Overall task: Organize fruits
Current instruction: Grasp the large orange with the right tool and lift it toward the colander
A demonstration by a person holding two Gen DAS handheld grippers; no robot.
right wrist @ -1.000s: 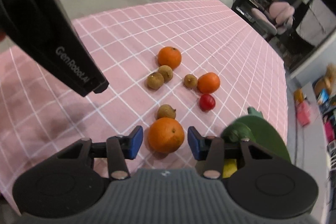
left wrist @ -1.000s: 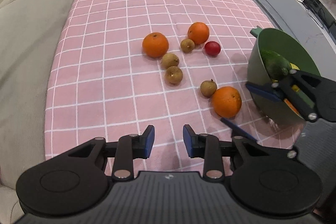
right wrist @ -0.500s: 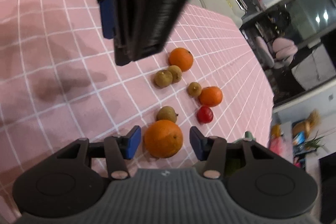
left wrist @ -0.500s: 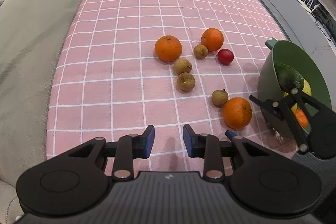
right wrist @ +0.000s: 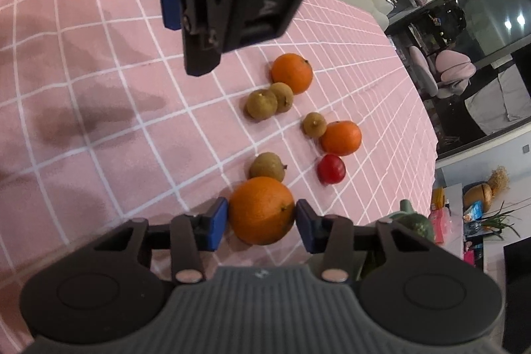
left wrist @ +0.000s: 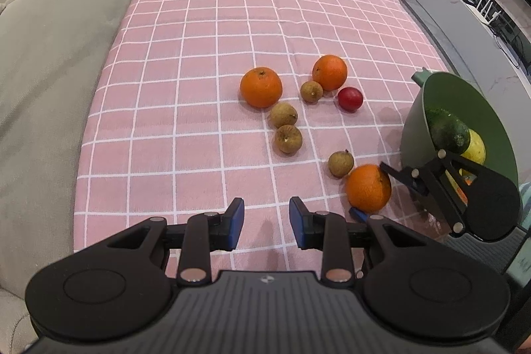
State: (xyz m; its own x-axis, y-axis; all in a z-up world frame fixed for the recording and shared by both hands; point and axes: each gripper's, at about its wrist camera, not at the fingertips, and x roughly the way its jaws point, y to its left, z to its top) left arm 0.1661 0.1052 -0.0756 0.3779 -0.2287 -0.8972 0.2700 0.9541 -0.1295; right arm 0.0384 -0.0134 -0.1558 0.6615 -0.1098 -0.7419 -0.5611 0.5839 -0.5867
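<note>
Nearest orange [right wrist: 262, 209]: on the pink checked cloth [left wrist: 199, 88] at the near right of the fruit scatter, just beside a small brown fruit [right wrist: 267, 166] on its far side. Round, so no long axis to line up with. Sits squarely between the blue pads of the right gripper [right wrist: 262, 223], one pad at each flank, at or almost at the skin; cannot tell from either view whether truly clamped or only bracketing. Seen from the left wrist view, the same orange [left wrist: 368, 188] with one finger on its far right and a blue pad tip at its near edge. Green bowl [left wrist: 418, 121] just to the right of it, tilted toward the fruit, already with a dark green and a yellow fruit inside. Probably calls for a firm squeeze, then a short lift rightward over the rim. Left gripper [left wrist: 267, 221]: jaws apart, nothing between them, over bare cloth and farther from the orange.
</note>
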